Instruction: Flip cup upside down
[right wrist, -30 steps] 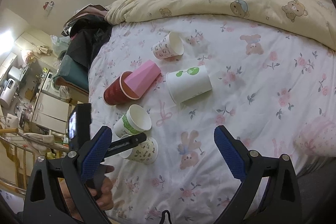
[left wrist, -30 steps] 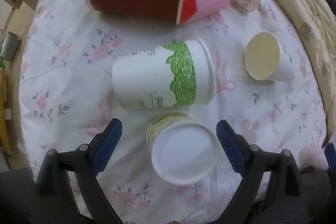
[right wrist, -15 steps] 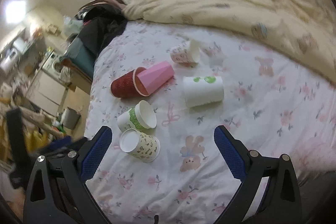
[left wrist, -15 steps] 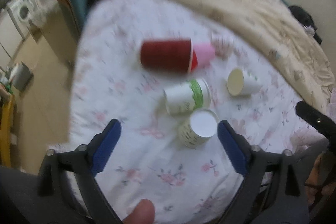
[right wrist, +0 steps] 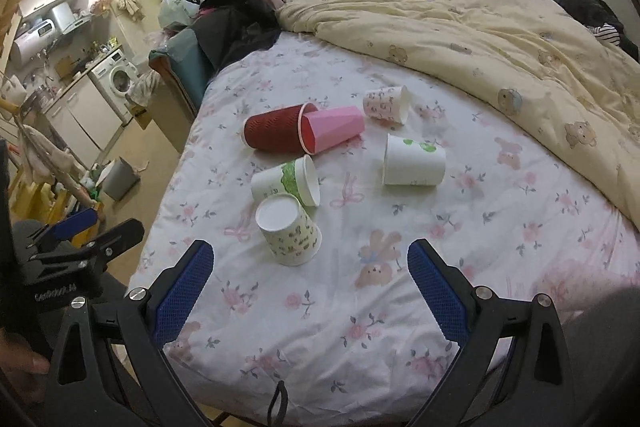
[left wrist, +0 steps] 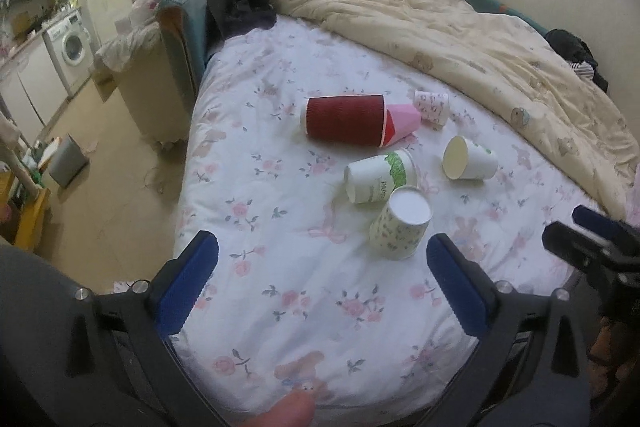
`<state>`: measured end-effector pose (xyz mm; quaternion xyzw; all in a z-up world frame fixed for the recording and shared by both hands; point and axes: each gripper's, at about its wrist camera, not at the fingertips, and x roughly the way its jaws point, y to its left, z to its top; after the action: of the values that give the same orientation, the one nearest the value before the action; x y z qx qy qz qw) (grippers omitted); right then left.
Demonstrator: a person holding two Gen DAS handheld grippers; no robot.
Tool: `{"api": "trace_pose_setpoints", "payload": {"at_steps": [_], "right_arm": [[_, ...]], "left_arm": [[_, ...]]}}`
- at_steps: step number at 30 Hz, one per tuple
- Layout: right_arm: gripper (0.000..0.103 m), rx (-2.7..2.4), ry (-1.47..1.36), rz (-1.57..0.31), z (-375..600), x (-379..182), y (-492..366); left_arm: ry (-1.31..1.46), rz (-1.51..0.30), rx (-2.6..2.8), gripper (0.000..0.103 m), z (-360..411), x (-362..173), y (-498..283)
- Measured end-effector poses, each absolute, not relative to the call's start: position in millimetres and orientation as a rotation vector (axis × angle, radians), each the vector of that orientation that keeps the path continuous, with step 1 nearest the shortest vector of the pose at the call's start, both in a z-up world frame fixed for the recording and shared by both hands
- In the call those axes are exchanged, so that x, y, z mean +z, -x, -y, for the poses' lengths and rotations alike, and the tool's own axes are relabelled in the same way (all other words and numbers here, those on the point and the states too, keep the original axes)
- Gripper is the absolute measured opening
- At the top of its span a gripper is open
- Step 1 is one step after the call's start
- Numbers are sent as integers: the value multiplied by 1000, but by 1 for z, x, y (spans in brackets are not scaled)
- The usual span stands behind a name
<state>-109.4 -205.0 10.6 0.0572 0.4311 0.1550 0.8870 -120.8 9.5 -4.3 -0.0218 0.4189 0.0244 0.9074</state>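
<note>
A small floral paper cup [left wrist: 400,223] [right wrist: 289,229] stands upside down on the bed sheet [left wrist: 304,291], its white base facing up. My left gripper [left wrist: 322,277] is open and empty, held back above the near edge of the bed, apart from the cup. My right gripper [right wrist: 310,285] is open and empty, also held back near the bed's front edge. Each gripper shows at the side of the other's view.
Other cups lie on their sides: a green-banded white cup [right wrist: 286,181], a red ribbed cup [right wrist: 276,133] with a pink cup [right wrist: 336,127] in its mouth, a white cup [right wrist: 414,161] and a small patterned cup [right wrist: 386,105]. A yellow duvet [right wrist: 500,27] covers the far side.
Both grippers have pulled back and up from the cups. The floral cup, between the left fingers a second ago, now stands free and upside down.
</note>
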Motion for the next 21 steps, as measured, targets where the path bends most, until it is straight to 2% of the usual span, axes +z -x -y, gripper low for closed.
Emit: {"api": "trace_pose_setpoints", "payload": {"at_steps": [9, 21], "right_arm": [[100, 265, -99, -926, 197, -13, 97], [100, 282, -78, -918, 192, -13, 100]], "left_arm": [[116, -886, 85, 103, -13, -21, 114], [124, -895, 77, 103, -14, -21, 117]]}}
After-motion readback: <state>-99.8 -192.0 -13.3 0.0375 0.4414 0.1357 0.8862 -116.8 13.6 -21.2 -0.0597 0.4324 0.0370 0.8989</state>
